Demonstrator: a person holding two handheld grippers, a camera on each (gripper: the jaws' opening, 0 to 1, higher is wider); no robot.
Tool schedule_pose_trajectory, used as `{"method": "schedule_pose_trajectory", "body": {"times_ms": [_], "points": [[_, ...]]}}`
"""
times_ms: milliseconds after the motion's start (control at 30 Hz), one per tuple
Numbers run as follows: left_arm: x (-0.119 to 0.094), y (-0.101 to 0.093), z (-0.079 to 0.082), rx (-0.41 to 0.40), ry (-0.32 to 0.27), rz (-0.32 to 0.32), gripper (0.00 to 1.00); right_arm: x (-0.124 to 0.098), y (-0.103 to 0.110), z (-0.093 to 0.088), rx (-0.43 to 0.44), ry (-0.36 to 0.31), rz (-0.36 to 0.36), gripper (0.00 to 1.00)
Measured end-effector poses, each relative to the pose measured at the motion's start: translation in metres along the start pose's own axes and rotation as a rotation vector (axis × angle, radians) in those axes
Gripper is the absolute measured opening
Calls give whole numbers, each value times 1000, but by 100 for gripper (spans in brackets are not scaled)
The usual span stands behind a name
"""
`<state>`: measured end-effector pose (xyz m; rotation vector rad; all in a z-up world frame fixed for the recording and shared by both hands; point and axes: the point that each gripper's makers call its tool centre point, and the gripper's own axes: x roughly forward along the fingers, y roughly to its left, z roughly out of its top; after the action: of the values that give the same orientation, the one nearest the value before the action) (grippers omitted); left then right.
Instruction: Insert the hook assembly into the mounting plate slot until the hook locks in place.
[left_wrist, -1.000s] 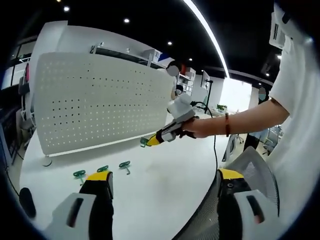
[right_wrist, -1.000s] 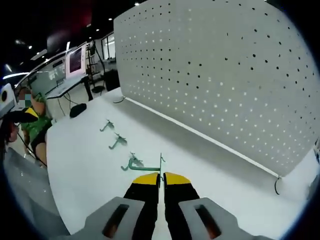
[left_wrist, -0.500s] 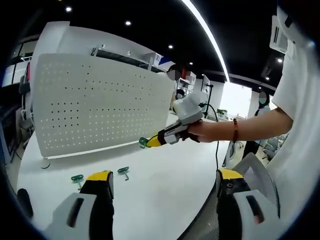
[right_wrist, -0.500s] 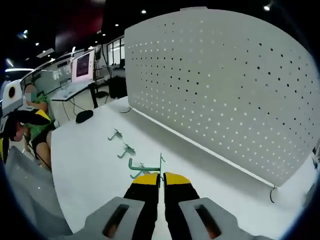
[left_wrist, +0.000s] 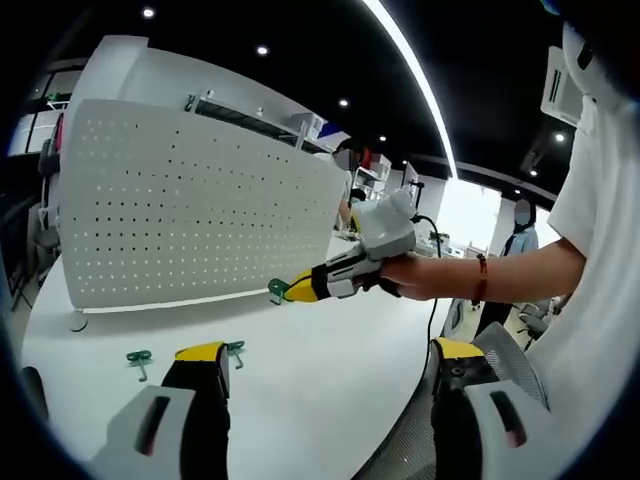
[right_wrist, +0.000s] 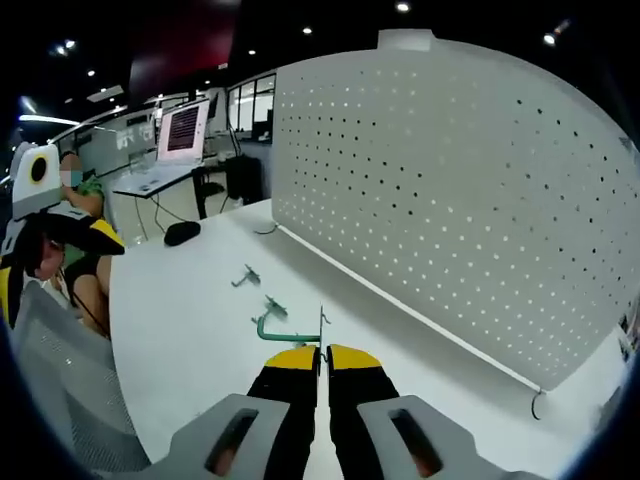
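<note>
A white perforated mounting plate (left_wrist: 190, 205) (right_wrist: 470, 200) stands upright on the white table (left_wrist: 320, 350). My right gripper (right_wrist: 323, 352) is shut on a green hook (right_wrist: 288, 330), held above the table in front of the plate. In the left gripper view that right gripper (left_wrist: 288, 290) comes in from the right, its green hook (left_wrist: 276, 290) near the plate's lower right corner. My left gripper (left_wrist: 325, 360) is open with nothing between its jaws, low over the table's near edge. Two loose green hooks (left_wrist: 138, 357) (left_wrist: 235, 348) lie on the table, also seen from the other side (right_wrist: 246, 275) (right_wrist: 274, 305).
A black mouse (right_wrist: 183, 232) lies on the table's far end, with a monitor (right_wrist: 187, 130) and desks beyond. A mesh chair back (left_wrist: 520, 350) sits at the right of the left gripper view. People stand in the background.
My right gripper has lifted the green hook higher off the table and toward the plate. Both views have tilted upward.
</note>
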<state>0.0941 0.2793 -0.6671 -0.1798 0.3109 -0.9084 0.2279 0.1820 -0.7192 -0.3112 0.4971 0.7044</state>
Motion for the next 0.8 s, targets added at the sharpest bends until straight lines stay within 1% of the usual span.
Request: {"method": "schedule_pose_trajectory", "body": {"times_ms": [100, 200, 500, 567, 800], "points": [[1, -1, 1, -17, -13, 0, 84, -6, 1, 5, -2, -21, -4, 1], [2, -2, 0, -61, -7, -7, 81, -11, 1, 10, 1, -44, -9, 1], [8, -6, 8, -87, -40, -23, 82, -20, 9, 19, 6, -83, -8, 1], [10, -6, 9, -107, -33, -26, 80, -22, 10, 21, 9, -94, -11, 1], [18, -7, 15, -136, -31, -37, 76, -26, 19, 30, 19, -130, -7, 1]]}}
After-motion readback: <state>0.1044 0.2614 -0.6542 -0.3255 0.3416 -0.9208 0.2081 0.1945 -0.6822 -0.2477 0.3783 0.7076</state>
